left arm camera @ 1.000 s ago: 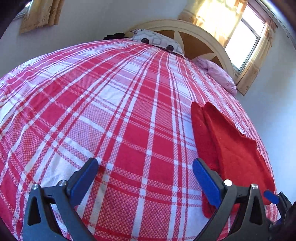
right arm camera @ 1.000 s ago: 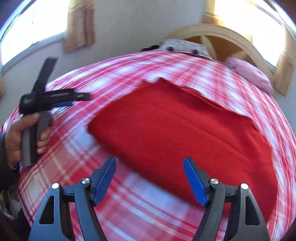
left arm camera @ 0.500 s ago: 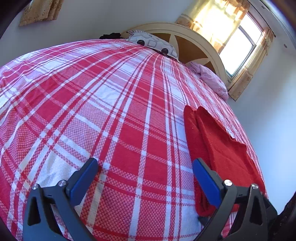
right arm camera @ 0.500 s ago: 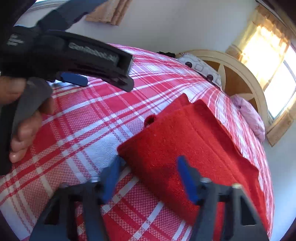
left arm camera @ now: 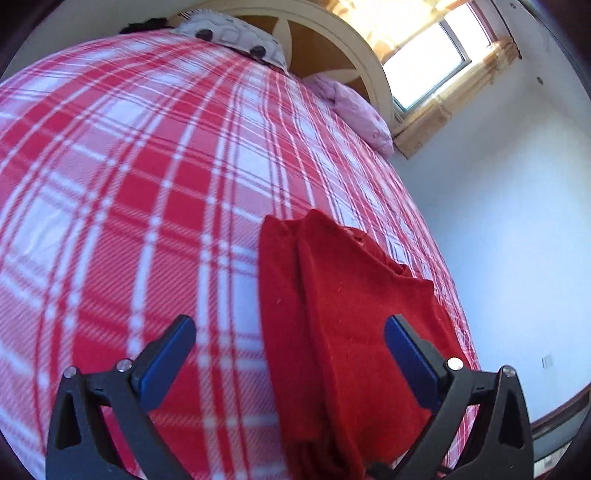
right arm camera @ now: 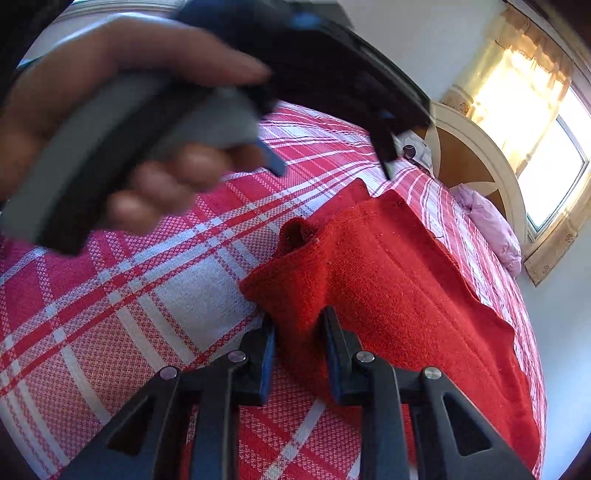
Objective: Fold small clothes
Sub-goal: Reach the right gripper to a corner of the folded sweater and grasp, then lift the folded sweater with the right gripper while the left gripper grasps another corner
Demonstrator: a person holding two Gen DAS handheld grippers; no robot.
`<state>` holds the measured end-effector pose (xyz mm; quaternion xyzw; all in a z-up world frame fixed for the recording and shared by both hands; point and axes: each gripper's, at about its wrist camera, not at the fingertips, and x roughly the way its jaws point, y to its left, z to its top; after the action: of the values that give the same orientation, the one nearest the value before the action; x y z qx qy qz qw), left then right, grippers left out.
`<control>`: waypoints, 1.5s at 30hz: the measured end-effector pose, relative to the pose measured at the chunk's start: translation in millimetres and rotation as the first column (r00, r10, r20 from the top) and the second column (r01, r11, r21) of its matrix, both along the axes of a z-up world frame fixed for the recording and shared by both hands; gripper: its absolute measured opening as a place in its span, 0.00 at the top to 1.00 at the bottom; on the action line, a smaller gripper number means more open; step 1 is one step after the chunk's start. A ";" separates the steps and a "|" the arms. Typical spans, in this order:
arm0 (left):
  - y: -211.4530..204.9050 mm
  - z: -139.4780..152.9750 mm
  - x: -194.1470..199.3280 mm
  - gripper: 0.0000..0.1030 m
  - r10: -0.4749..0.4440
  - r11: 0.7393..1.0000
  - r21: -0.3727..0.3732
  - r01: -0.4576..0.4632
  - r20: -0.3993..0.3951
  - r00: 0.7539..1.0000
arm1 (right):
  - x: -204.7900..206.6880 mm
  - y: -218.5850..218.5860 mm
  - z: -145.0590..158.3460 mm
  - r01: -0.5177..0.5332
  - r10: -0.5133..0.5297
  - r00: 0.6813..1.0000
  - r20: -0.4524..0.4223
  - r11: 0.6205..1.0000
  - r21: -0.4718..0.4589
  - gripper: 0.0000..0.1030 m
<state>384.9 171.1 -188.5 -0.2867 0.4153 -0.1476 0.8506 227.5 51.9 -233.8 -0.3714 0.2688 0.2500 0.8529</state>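
Note:
A red knitted garment [left arm camera: 343, 314] lies folded lengthwise on the red and white plaid bedspread [left arm camera: 147, 184]. My left gripper [left arm camera: 290, 345] is open above it, its right finger over the cloth and its left finger over the bedspread. In the right wrist view my right gripper [right arm camera: 298, 334] has its jaws closed on the near left corner of the garment [right arm camera: 399, 280]. The hand holding the left gripper [right arm camera: 155, 122] is blurred at the upper left of that view.
A patterned pillow [left arm camera: 236, 35] and a pink pillow [left arm camera: 354, 107] lie by the curved headboard [left arm camera: 332, 40]. A window [left arm camera: 424, 62] with curtains is behind it. The bed's right edge runs close to the wall [left arm camera: 517, 221].
My right gripper has moved down to the garment's near corner and closed on it. My left gripper has shifted right, over the garment, and stays open.

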 end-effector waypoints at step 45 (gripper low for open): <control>-170.0 111.8 43.2 0.86 -0.264 0.952 -0.115 0.285 0.169 0.950 | 4.7 -185.4 107.8 0.253 -0.247 0.965 -0.091 0.777 0.577 0.89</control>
<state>428.0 1.1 -76.7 -0.2722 0.3739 -0.3143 0.8290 232.2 -133.4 -126.0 -0.0513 0.2304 0.2070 0.9494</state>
